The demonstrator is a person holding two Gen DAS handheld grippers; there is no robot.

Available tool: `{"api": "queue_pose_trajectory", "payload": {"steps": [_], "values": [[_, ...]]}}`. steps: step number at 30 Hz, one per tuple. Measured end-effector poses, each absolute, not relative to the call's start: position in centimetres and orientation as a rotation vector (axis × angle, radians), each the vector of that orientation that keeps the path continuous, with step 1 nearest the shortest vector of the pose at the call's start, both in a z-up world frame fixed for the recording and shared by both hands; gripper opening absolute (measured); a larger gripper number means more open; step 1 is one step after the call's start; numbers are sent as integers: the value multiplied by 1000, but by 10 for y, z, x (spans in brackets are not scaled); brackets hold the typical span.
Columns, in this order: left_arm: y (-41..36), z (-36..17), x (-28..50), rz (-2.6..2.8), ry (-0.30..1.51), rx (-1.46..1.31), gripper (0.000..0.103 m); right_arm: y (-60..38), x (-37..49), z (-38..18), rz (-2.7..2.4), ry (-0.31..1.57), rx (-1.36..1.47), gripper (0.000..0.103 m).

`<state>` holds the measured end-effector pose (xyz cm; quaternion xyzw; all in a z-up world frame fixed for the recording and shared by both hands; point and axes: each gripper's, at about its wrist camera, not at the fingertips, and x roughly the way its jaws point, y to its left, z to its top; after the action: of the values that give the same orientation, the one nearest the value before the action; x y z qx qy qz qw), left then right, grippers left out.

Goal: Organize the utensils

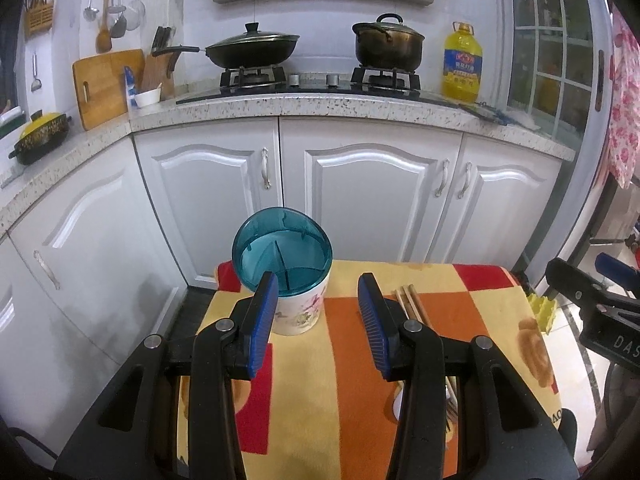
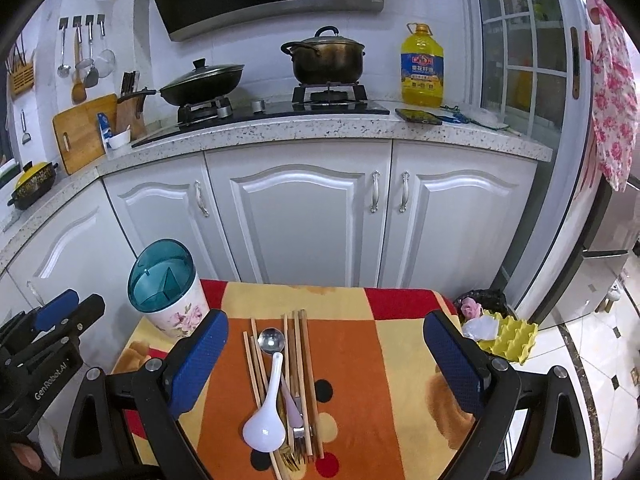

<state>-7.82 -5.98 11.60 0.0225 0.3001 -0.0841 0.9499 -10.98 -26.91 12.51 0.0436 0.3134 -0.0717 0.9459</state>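
Note:
A utensil holder [image 1: 294,280], white with flowers and a teal divided top, stands at the far left of a small table covered by a checked cloth [image 1: 348,360]; it also shows in the right wrist view [image 2: 170,292]. My left gripper [image 1: 318,304] is open and empty, just short of the holder. My right gripper [image 2: 326,344] is open and empty above a pile of utensils: a white ceramic spoon [image 2: 268,408], a metal spoon [image 2: 271,340], several wooden chopsticks [image 2: 304,368] and forks [image 2: 298,440]. The chopstick tips [image 1: 408,300] show in the left wrist view.
White kitchen cabinets [image 2: 296,216] stand close behind the table. The counter holds a wok [image 2: 200,80], a pot [image 2: 326,60] and an oil bottle [image 2: 422,68]. A yellow egg tray [image 2: 512,338] and a rubbish bag [image 2: 480,300] lie on the floor to the table's right.

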Motion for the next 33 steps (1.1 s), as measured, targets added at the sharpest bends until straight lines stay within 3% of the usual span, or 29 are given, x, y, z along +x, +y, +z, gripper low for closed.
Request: {"api": "queue_pose_trajectory", "payload": {"steps": [33], "values": [[-64, 124, -79, -177, 583, 55, 41, -268, -110, 133, -146, 624, 72, 97]]}}
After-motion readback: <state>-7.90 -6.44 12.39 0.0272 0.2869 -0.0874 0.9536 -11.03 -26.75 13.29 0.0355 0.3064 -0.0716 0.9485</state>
